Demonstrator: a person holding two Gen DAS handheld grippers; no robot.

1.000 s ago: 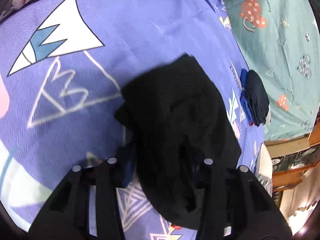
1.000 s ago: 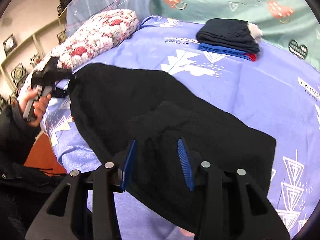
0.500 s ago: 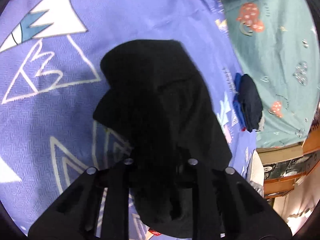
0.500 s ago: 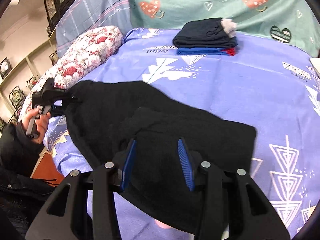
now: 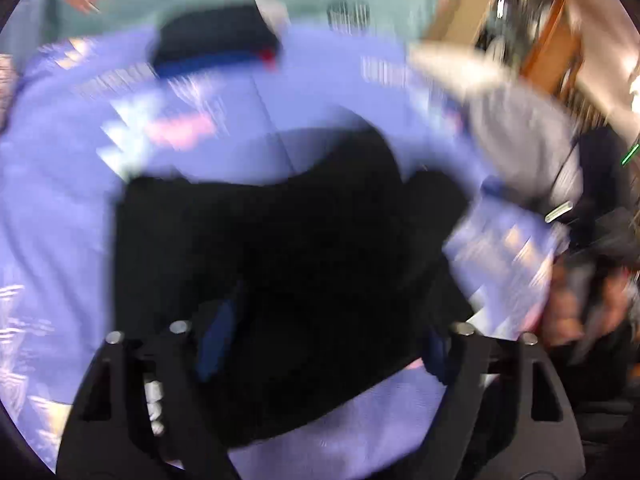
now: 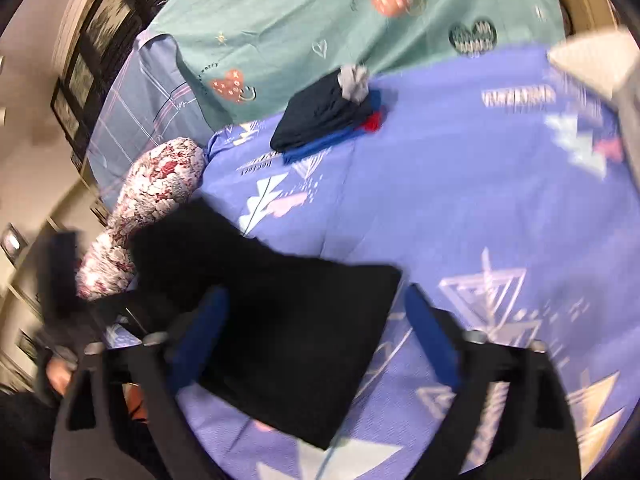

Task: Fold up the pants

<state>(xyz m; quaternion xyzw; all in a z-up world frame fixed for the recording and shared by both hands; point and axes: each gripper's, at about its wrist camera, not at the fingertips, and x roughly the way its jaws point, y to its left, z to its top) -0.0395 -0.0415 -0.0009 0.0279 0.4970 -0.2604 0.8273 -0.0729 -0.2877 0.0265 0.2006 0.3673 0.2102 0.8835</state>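
The black pants (image 6: 288,320) lie folded in a rough rectangle on the purple patterned bed sheet (image 6: 460,200). My right gripper (image 6: 316,328) is open, its blue-padded fingers (image 6: 430,334) spread wide over the pants' right part, holding nothing. In the blurred left wrist view the pants (image 5: 300,248) fill the middle. My left gripper (image 5: 324,332) is open above them, one blue pad at each side. The left gripper shows only as a dark blur at the left edge of the right wrist view.
A stack of folded dark and blue clothes (image 6: 328,120) sits at the far side of the bed, also in the left wrist view (image 5: 216,44). A floral pillow (image 6: 148,208) lies left. A teal sheet (image 6: 340,20) lies behind. Grey cloth (image 5: 524,140) is at right.
Both grippers opened wide. The left gripper let go of the pants and swung round fast, blurring its view. The pants went from a spread, rumpled shape to a compact folded rectangle.
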